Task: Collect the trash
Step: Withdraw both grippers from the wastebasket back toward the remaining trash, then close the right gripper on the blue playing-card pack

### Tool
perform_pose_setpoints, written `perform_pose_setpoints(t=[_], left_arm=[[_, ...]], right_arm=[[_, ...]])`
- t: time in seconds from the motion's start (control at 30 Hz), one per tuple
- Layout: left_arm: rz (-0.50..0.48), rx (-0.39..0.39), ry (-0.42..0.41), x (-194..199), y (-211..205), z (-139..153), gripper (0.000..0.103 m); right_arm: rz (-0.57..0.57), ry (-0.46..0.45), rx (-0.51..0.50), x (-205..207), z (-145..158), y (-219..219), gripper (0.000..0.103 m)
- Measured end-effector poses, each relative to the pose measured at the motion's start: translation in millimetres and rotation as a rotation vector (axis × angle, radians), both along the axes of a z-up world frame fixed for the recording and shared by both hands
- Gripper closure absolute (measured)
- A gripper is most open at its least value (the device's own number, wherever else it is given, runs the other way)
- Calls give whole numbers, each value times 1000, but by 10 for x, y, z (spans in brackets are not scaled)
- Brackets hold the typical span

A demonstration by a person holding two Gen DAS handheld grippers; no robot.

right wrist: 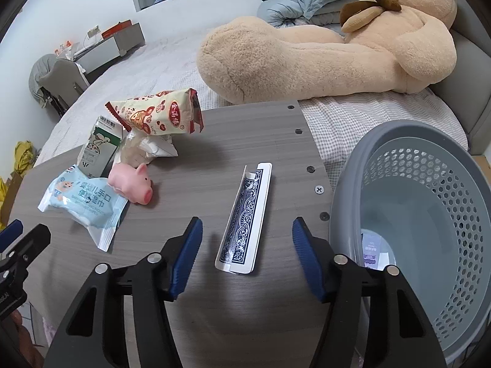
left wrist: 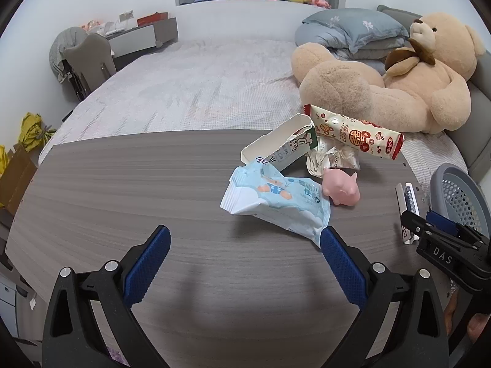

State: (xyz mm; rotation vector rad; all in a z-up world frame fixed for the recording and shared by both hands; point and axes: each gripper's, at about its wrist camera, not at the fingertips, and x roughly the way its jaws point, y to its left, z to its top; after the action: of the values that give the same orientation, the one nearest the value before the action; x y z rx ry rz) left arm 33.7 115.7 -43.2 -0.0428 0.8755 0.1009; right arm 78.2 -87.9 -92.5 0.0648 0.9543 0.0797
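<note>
Card box lies lengthwise, pointing away.

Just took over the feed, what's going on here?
Trash pickup on a wooden table. Both tools are open and hold nothing. The right tool hovers over a flattened playing-card box, beside the grey basket, which holds one scrap. The left tool faces a wet-wipes packet; behind it lie a carton, a snack wrapper and a pink pig toy.
</note>
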Motion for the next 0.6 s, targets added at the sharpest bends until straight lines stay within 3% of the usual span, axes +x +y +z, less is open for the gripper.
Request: perform_pose_setpoints(t=[0.33,0.47,0.6], left_arm=[[-7,3,25,69,-119,-100,7],[-5,4,40,94,-154,-167,7],[-6,3,53,116,-197,-236,7]], right_arm=[[17,16,-26,40,-86,26,59],[26,5,-47,33,-95,40,80],[26,-1,-27,16,-70,13,84]])
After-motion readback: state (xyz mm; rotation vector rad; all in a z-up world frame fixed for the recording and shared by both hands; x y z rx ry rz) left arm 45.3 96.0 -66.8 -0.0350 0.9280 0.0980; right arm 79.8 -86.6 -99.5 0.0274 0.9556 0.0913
